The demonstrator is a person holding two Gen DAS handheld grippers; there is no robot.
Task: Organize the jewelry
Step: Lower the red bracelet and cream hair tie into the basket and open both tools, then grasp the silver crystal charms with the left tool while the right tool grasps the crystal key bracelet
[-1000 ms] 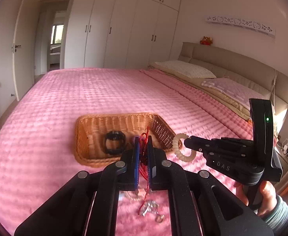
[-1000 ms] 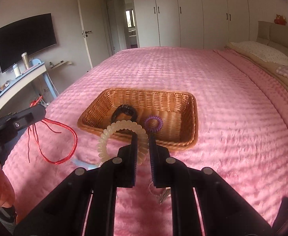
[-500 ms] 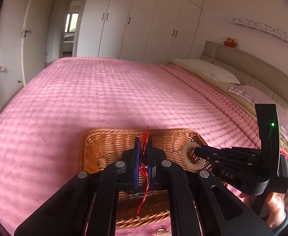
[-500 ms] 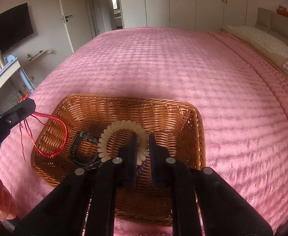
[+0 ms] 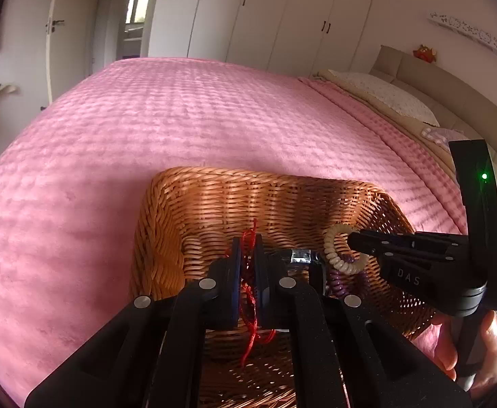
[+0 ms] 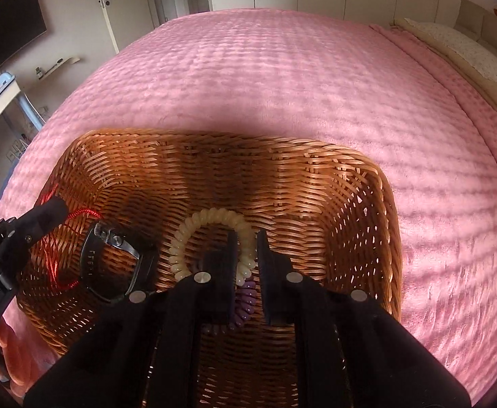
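My left fingers (image 5: 247,255) pinch a thin red cord (image 5: 250,309), my right fingers (image 6: 245,248) a cream coiled band (image 6: 211,219), over the woven wicker basket (image 6: 360,183)

Soft daylight, striped shadows, fisheye-warped dark edges.

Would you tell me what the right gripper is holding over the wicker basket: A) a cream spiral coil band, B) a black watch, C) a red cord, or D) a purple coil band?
A: the right gripper is shut on the cream spiral coil band above the basket, while the red cord hangs from the left gripper.
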